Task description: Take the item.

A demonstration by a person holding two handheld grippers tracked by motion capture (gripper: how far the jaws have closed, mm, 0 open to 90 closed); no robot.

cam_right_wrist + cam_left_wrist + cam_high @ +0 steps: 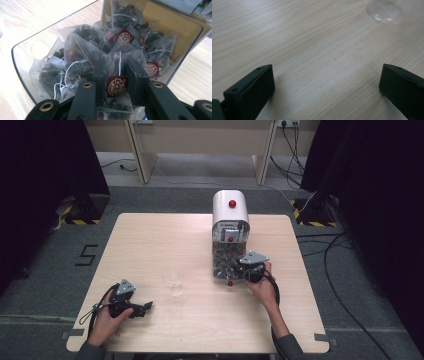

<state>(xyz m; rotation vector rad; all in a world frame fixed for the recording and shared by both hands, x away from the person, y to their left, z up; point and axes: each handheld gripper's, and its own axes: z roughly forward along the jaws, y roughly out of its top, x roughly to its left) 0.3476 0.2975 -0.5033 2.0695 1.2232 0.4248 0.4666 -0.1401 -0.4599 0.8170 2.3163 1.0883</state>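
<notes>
A: What is being taken hold of, and where is it found?

B: A tea bag (110, 75) is being taken from the clear tray (22, 53) at the foot of the white dispenser (230, 210), near the far middle of the table (150, 245). The tray is heaped with such bags. The right gripper (115, 75) has been brought in among them, and its jaws are seen drawn narrow around one bag, with the dark red paper tag (116, 85) and its string between them. Whether the pads are pressing on the mesh or merely flanking it cannot be told with certainty, though a grip appears to have been made.

A: How may the bag be expected to handle?

B: It is judged very light and soft. The fine mesh would be crushed or torn by hard squeezing, and the loose leaves inside give no stiffness. A hold at the upper corner, or on the tag and string, is thought safest. Neighbouring strings could be snagged, so a second bag might be dragged out.

A: And the other side?

B: The left gripper (131, 304) is held low over the near left of the table, its jaws spread wide with nothing between them. A clear glass cup (175, 283) is stood just beyond it.
</notes>
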